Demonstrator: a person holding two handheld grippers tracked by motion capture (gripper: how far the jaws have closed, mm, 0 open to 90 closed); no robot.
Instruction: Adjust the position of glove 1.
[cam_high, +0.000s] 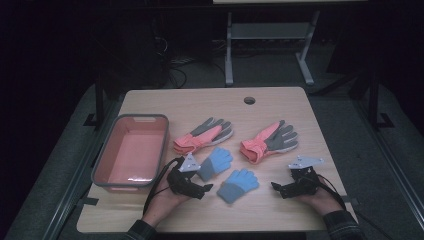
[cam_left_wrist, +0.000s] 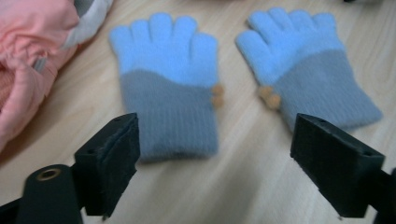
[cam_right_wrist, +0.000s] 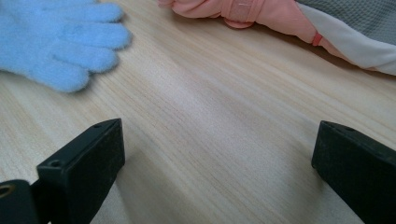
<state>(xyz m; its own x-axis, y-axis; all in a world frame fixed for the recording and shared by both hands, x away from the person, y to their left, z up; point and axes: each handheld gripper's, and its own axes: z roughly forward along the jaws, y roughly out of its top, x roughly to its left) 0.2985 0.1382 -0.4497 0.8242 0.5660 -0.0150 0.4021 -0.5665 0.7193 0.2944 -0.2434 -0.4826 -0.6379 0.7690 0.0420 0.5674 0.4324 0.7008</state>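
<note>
Approach step, nothing grasped yet. Left gripper (cam_left_wrist: 215, 163) jaws wide, lined up on the cuff of the nearer blue glove (cam_left_wrist: 170, 88). Right gripper (cam_right_wrist: 219, 163) also wide, over bare counter (cam_right_wrist: 210, 116), idle.

Both blue gloves lie flat mid-counter, side by side: the nearer one just ahead of the left gripper, second blue glove (cam_left_wrist: 303, 70) beside it. Long axes run cuff to fingertips, cuffs toward the left gripper, fingers pointing away.

Next move, I'd say: drop, pinch the grey cuff.

Beyond: two pink-grey gloves (cam_high: 204, 135), pink bin (cam_high: 131, 150) at left.
</note>
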